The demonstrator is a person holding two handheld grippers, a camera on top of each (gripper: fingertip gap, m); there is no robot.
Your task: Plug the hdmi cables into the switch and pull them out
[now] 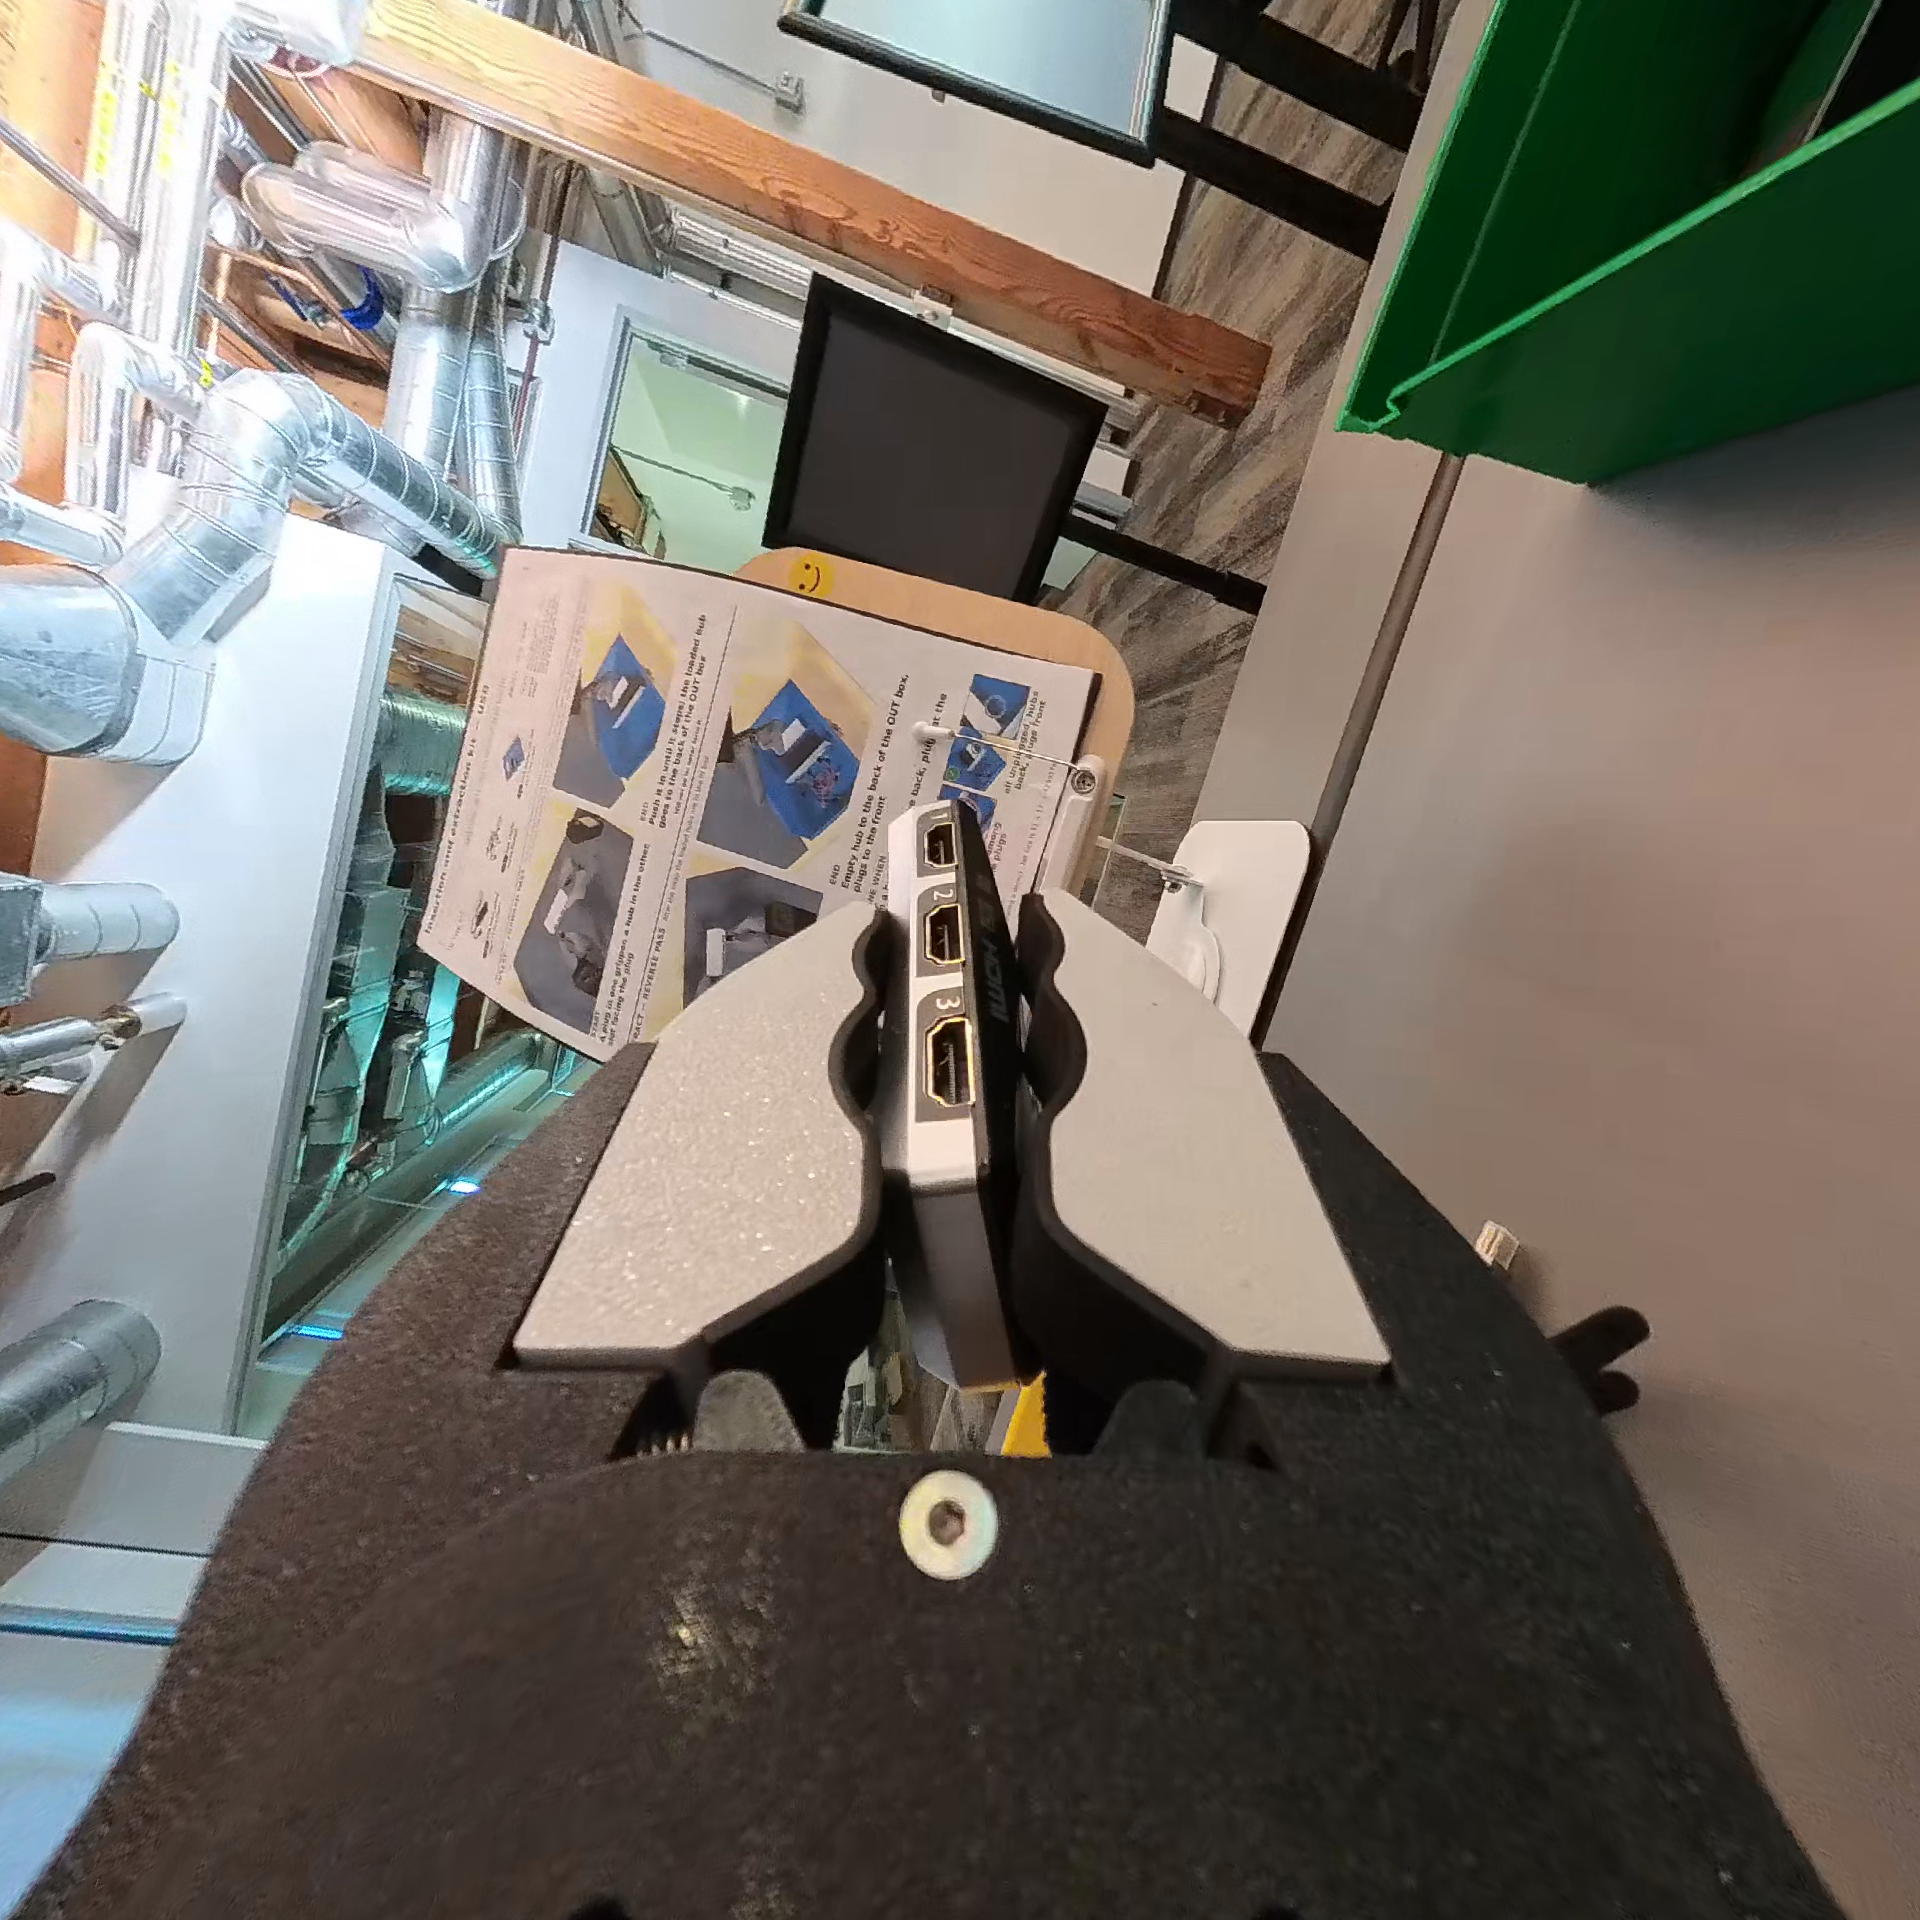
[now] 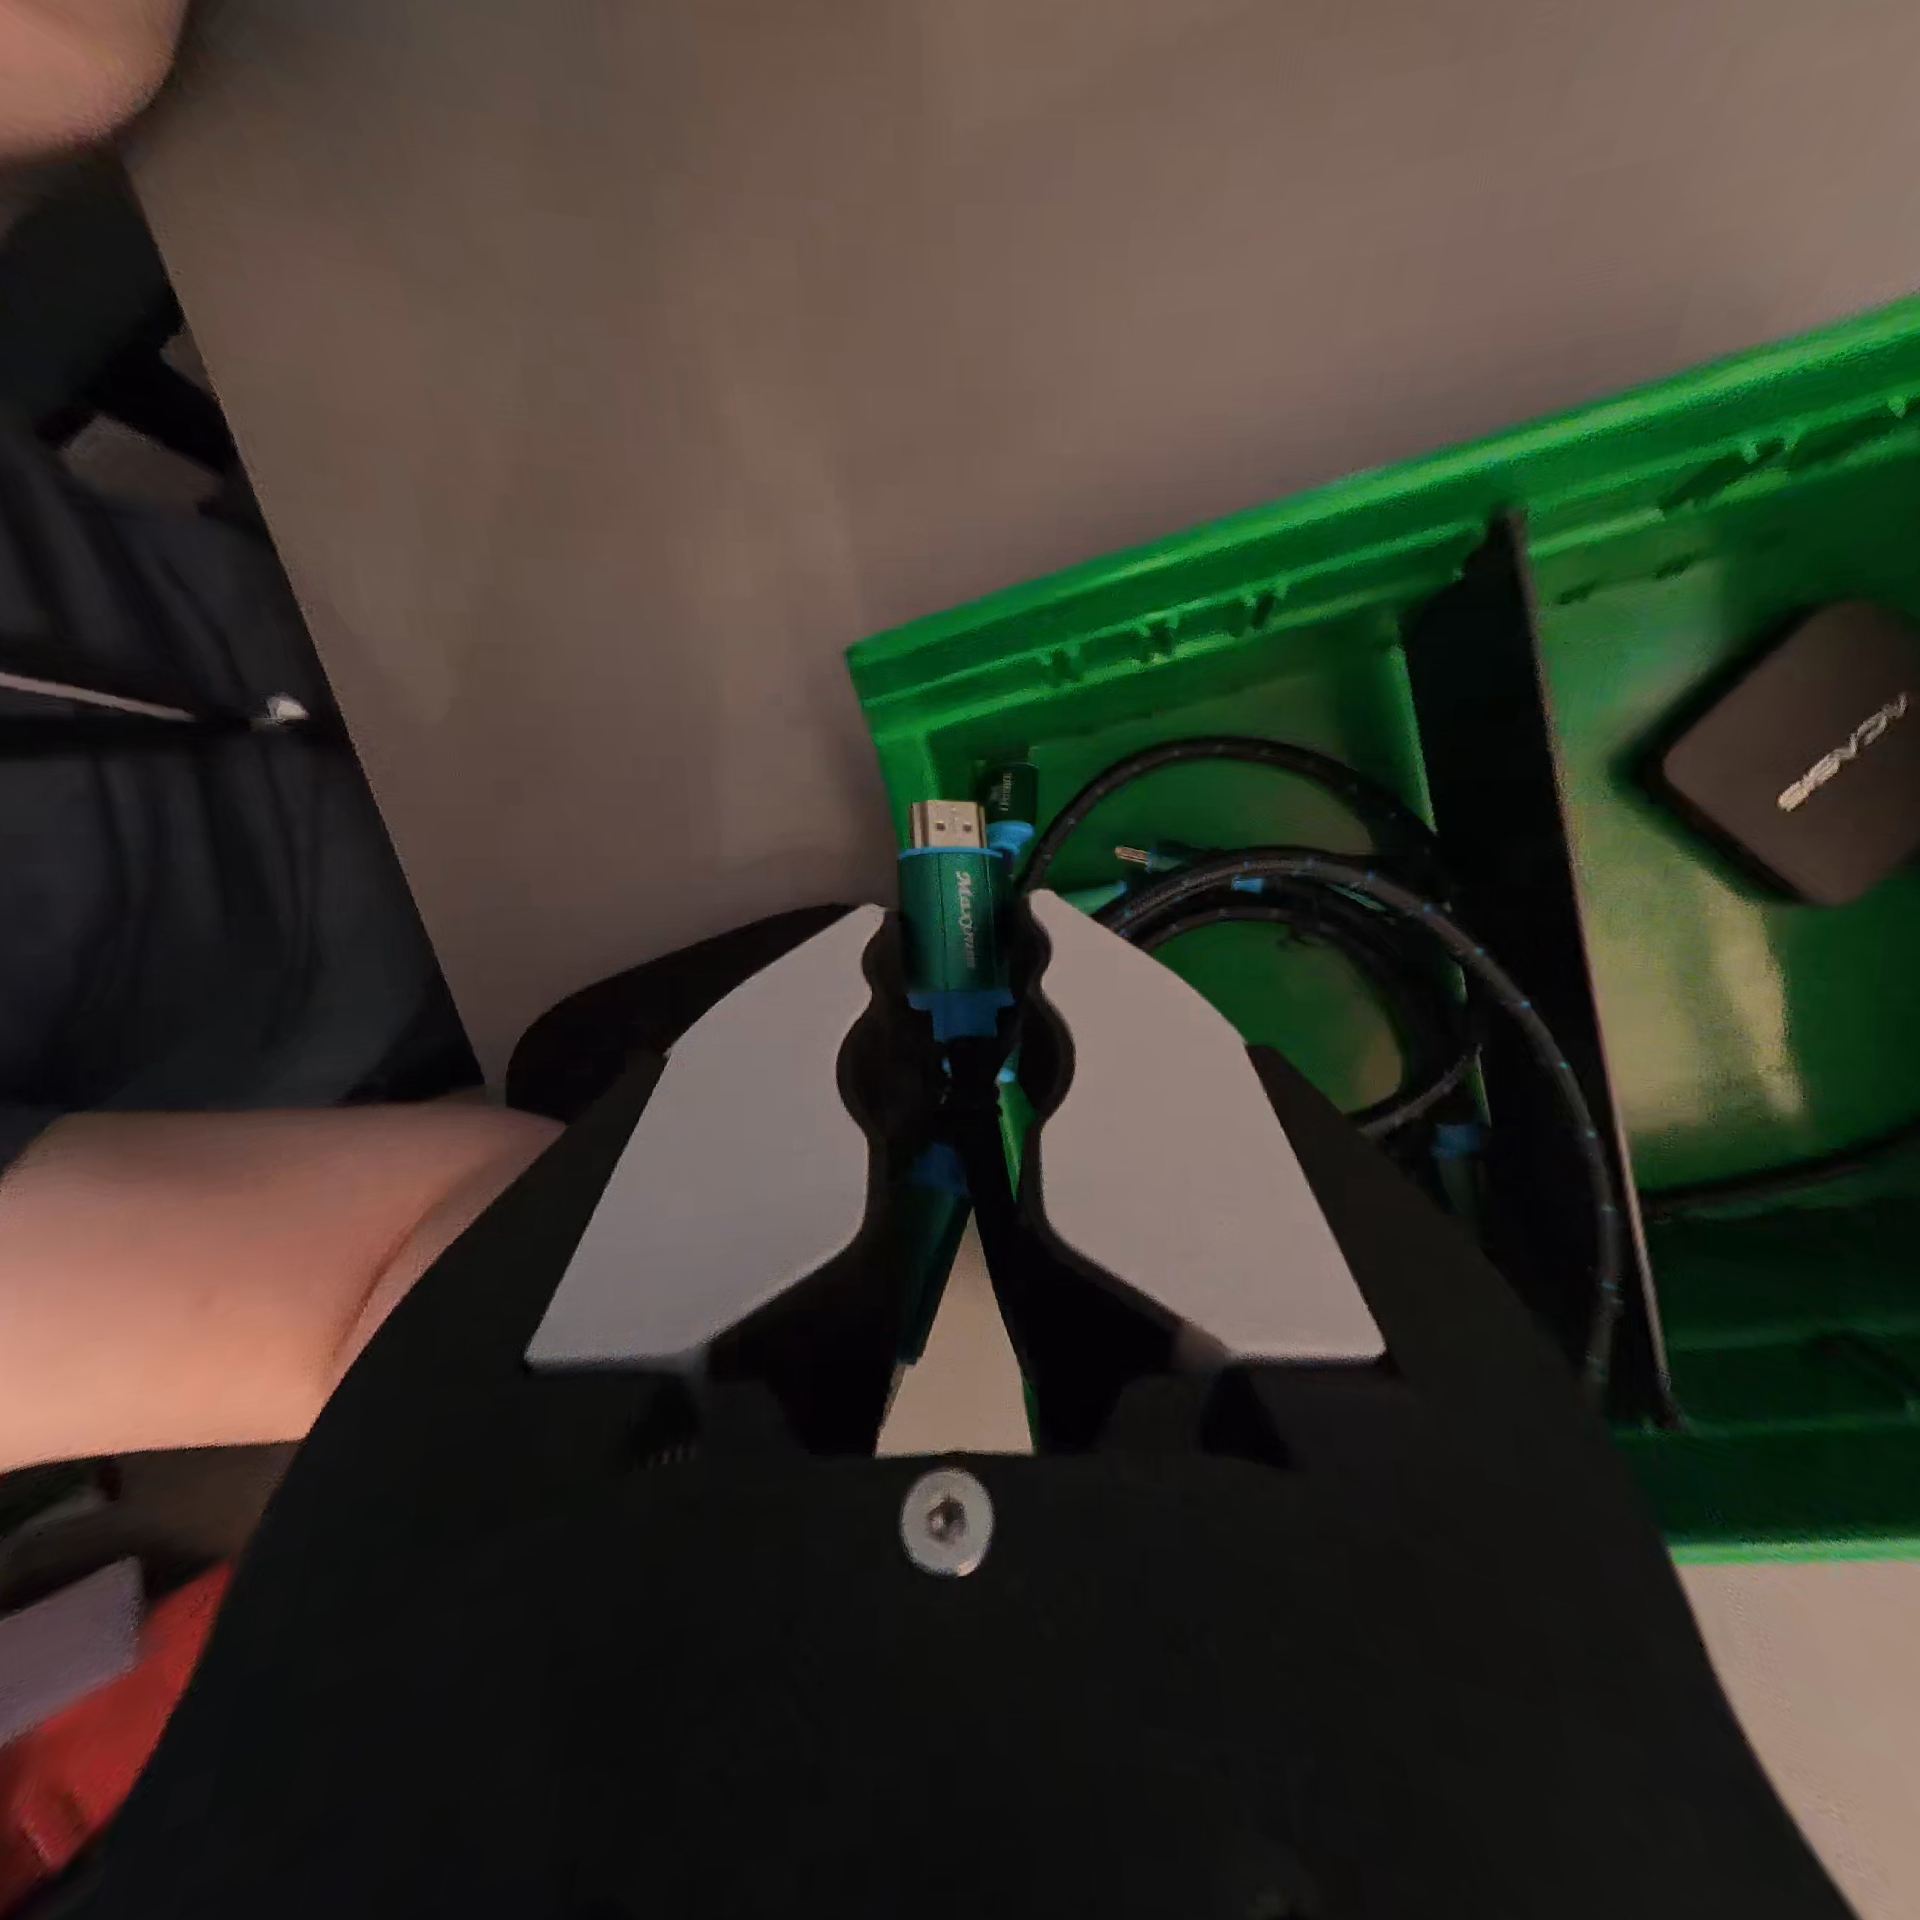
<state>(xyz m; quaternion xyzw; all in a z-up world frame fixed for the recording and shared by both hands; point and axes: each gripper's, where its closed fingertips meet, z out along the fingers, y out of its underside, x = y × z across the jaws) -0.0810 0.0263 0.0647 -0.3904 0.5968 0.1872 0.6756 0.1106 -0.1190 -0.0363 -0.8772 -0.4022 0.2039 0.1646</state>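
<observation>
My left gripper is shut on the HDMI switch, a slim silver and black box held on edge. Its three gold-rimmed ports face the camera and all are empty. My right gripper is shut on a teal and blue HDMI plug; its metal tip points up past the fingertips. Its black braided cable trails back into the green bin, where more coiled cable and other plugs lie. A second black box lies in the bin's right compartment.
A grey table carries the green bin, which also shows in the left wrist view. A printed instruction sheet stands on a holder behind the switch. A person's arm is at the left. A black divider splits the bin. The tips of one gripper are about 25 cm away from the tips of the other.
</observation>
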